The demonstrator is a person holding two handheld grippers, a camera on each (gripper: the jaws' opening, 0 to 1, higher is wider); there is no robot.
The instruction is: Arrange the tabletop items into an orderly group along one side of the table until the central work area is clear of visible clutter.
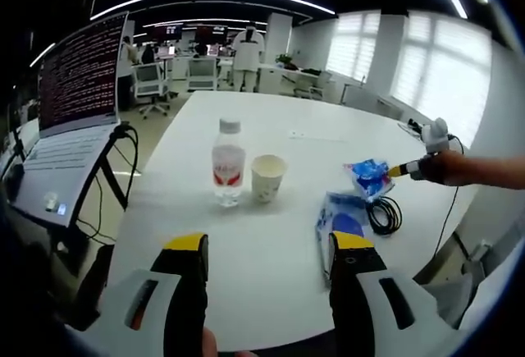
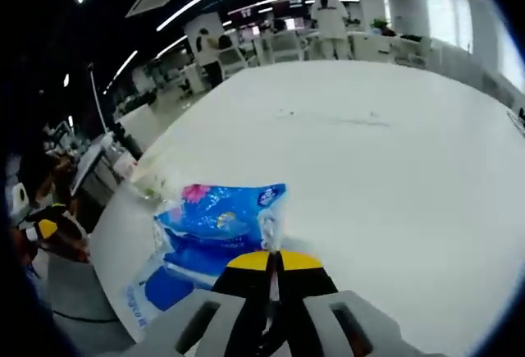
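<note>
Pinching the limp, light blue packet [image 2: 220, 209] by its crinkly edge, the right gripper [image 2: 275, 260] is clamped on it, while the left gripper [image 1: 268, 246] hangs open and empty.

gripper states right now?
Left tool: open, holding nothing.
Right tool: closed on the blue packet.

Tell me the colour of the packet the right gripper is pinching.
Bright blue packet with a pink patch and white print, clearest in the right gripper view.
</note>
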